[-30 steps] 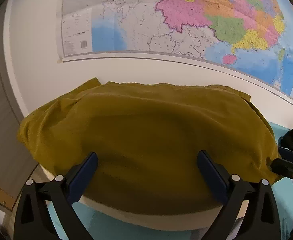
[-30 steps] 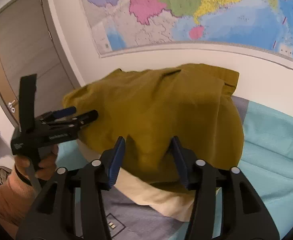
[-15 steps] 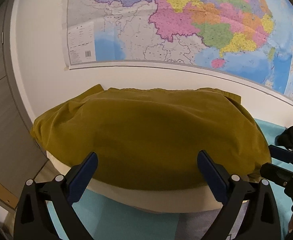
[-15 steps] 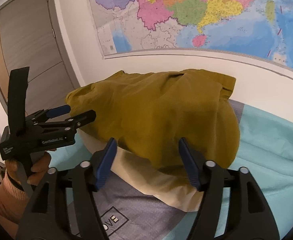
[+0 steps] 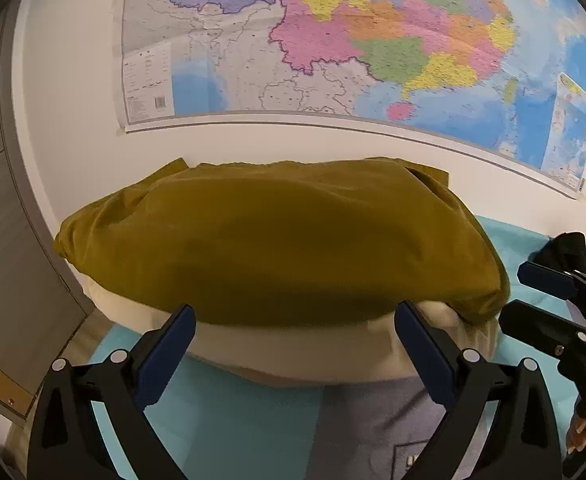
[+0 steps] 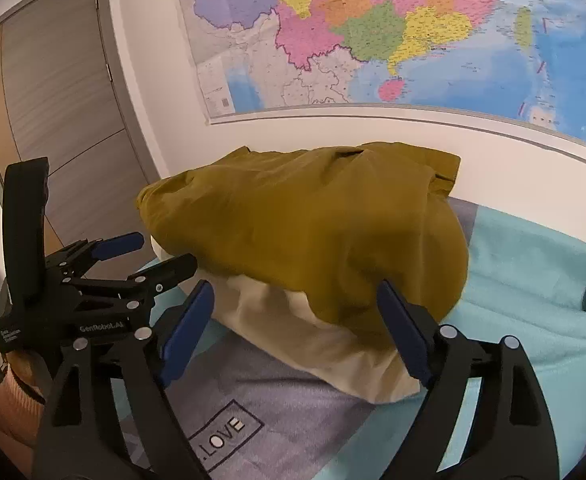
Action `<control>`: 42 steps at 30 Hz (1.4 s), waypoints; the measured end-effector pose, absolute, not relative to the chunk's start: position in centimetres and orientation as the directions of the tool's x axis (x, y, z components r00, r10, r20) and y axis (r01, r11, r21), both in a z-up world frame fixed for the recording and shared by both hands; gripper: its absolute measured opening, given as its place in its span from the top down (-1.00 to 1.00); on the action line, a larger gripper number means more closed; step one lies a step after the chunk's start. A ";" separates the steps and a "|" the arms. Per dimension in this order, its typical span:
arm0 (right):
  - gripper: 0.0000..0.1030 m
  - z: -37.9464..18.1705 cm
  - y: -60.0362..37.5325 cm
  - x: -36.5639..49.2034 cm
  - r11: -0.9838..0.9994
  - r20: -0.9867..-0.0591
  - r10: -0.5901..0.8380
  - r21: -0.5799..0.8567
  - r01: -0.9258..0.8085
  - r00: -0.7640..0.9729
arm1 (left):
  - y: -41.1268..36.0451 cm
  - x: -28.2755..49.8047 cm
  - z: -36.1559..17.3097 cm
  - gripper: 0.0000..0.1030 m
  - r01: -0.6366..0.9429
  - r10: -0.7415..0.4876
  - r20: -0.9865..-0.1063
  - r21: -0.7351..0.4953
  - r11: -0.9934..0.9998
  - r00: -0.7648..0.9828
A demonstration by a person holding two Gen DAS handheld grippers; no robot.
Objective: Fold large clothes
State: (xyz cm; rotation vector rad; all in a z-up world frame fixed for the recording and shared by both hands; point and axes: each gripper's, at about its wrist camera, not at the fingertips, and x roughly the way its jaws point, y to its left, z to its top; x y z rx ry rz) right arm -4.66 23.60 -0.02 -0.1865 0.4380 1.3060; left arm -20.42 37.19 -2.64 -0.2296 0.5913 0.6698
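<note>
- Mustard-yellow cotton garment (image 6: 305, 236), folded into a thick bundle, lies on top of a cream pillow (image 6: 325, 344) at the far end of the bed, against the white wall under a large coloured wall map (image 6: 393, 32).
- Bed cover: a teal blanket (image 6: 533, 280) with a grey patch printed "LOVE" (image 6: 221, 436) near the cameras.
- Right gripper (image 6: 293, 320) stands with its blue pads spread wide; its jaws have just been opening, and nothing is pressed between them. The garment's near right corner sits beyond the tips, not held.
- Left gripper (image 5: 293, 340) is likewise spread wide and empty, its tips just short of the pillow's near edge; the garment is untouched.
- A grey door (image 6: 65, 120) stands at the left, and a dark item (image 5: 569, 248) lies on the blanket to the right.
- Judgement: the fold looks finished or nearly so, with both tools clear of the cloth.
- Risk: the bundle rests on a soft, rounded pillow, so a nudge from either tool could slide it off or spring the layers apart.
- Risk: its left end overhangs the pillow toward the bed's edge; a pull there might drag it off the bed.
- Risk: a pad catching a loose hem while moving past would undo the fold.
</note>
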 end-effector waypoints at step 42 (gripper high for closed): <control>-0.89 -3.2 17.3 -9.5 0.281 -0.413 0.883 0.088 -0.956 0.221 | 30.2 -25.4 -3.6 -0.87 -0.697 0.558 -0.593 -0.007 0.717 0.580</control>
